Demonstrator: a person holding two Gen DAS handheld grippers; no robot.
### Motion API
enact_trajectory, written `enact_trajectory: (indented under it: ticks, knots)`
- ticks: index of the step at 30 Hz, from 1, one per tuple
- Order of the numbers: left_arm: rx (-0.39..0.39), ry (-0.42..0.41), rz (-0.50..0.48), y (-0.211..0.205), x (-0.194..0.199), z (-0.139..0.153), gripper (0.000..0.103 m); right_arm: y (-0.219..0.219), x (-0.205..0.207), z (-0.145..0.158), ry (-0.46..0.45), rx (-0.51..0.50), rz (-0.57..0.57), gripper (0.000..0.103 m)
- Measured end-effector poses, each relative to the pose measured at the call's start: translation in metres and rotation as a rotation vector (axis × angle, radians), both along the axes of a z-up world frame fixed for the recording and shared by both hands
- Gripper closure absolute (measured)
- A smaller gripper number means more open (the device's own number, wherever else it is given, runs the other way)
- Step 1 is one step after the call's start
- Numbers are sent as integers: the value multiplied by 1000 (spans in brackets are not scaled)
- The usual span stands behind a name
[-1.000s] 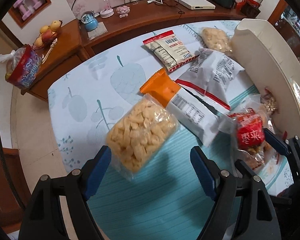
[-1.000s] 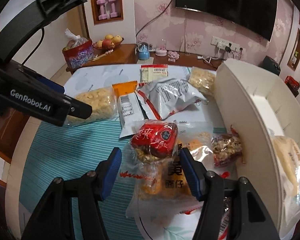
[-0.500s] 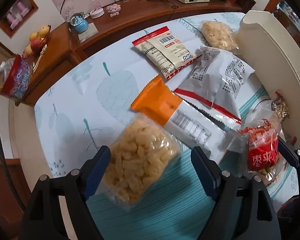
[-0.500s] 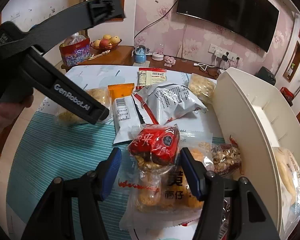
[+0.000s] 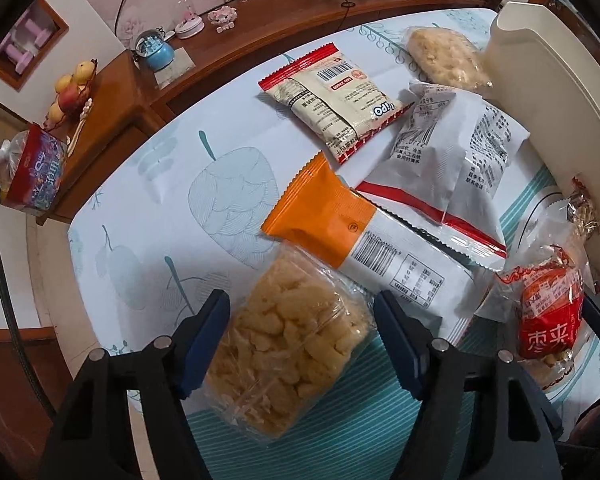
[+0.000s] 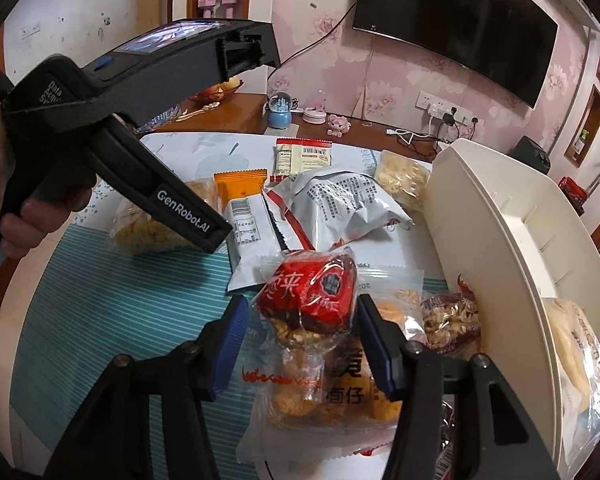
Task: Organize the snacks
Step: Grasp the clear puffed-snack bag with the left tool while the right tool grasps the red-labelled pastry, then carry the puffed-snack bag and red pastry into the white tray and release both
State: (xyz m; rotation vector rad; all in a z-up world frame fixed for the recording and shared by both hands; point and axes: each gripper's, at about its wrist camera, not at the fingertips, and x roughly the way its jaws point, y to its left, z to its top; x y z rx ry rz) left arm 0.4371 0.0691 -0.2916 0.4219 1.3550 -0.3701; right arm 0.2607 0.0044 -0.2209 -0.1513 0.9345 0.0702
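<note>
A leaf-print surface (image 5: 148, 184) in a pink-papered room is strewn with snack packets beside a white rack (image 6: 500, 240). The left claw (image 5: 300, 336) is spread around a clear bag of puffs (image 5: 288, 344); the right claw (image 6: 300, 336) is spread around a red-labelled packet (image 6: 312, 292). Best to close gently mid-bag so the puffs aren't crushed.

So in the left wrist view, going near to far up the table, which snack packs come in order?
Clear bag of yellow puffs → orange-topped packet → red-edged beige packet.
</note>
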Motion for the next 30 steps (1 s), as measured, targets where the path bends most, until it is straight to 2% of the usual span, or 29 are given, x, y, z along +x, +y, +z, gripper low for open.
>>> enact_trajectory:
  ticks: [3, 4, 16, 25, 30]
  knots:
    - [9, 1, -2, -1, -2, -1, 31, -1, 0, 1, 3, 11, 4, 52]
    - [10, 4, 2, -1, -3, -1, 32, -2, 0, 2, 0, 15, 5, 58]
    - [43, 48, 92, 10, -31, 1, 36, -2, -2, 6, 22, 37, 21, 62]
    - [33, 122, 157, 19, -79, 6, 38, -1, -17, 24, -4, 45, 34, 63]
    - [13, 121, 184, 21, -105, 22, 38, -1, -34, 39, -38, 41, 38, 63]
